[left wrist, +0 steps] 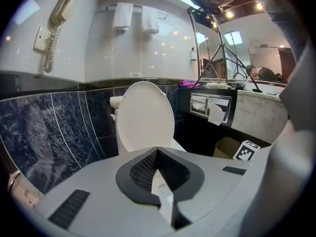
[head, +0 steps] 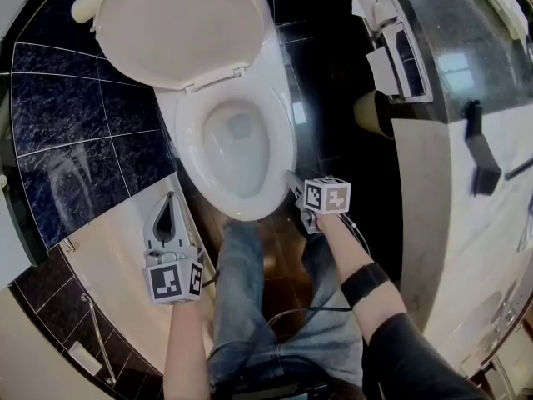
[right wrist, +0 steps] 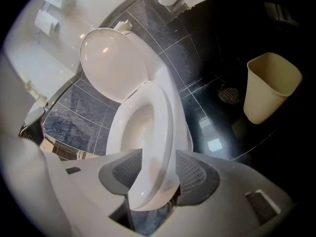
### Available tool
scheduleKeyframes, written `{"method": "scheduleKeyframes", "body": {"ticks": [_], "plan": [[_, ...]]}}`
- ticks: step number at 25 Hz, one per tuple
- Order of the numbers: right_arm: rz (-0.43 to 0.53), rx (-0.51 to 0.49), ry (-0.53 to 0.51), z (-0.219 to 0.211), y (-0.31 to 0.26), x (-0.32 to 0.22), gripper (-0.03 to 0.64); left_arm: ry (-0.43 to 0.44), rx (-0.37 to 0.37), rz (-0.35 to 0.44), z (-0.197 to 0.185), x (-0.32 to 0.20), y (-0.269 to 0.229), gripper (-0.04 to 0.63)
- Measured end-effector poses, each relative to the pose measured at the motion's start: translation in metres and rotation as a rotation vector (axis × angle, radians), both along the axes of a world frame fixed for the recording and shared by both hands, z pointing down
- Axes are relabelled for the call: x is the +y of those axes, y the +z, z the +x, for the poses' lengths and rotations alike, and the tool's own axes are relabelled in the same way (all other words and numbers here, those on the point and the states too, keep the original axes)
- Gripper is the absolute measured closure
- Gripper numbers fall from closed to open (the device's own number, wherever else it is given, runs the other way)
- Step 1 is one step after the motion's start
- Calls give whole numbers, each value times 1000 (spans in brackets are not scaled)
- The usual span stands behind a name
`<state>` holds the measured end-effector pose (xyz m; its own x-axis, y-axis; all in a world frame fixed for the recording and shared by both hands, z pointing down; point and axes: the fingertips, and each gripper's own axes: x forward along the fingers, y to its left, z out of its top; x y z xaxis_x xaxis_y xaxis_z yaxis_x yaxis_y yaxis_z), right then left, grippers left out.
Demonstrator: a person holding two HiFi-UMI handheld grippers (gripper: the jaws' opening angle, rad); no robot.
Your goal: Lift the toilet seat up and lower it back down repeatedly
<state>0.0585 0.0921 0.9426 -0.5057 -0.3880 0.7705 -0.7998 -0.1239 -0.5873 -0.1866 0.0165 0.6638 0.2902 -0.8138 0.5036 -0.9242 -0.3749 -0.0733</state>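
Observation:
The white toilet has its lid [head: 179, 23] standing up against the wall and its seat [head: 281, 132] lying low over the bowl. My right gripper [head: 293, 183] is at the seat's front right edge. In the right gripper view the seat [right wrist: 160, 127] fills the gap of that gripper [right wrist: 158, 174], with a pad against each side. My left gripper [head: 171, 207] hangs left of the bowl, apart from it, shut and holding nothing. In the left gripper view its pads [left wrist: 148, 169] meet in front of the raised lid [left wrist: 145, 115].
A beige waste bin [right wrist: 269, 85] stands on the dark floor right of the toilet, near a floor drain [right wrist: 229, 95]. A paper holder [head: 391, 57] hangs on the vanity side below the marble counter [head: 491, 182]. The person's jeans-clad legs [head: 250, 290] are just before the bowl.

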Motion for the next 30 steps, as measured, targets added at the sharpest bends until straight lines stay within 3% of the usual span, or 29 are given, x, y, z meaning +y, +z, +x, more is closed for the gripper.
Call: {"method": "scheduleKeyframes", "body": {"ticks": [7,22,30], "plan": [[-44,-121,99,-15,27,-8,484,3,-12,-40,-7,6,27,595],[-76,-187,181,-14,29,-8,483,13,4,-78,-5,7,53,595],[-78,-203,176,-13,17,-8,488,9,12,-94,-7,18,57,595]]}}
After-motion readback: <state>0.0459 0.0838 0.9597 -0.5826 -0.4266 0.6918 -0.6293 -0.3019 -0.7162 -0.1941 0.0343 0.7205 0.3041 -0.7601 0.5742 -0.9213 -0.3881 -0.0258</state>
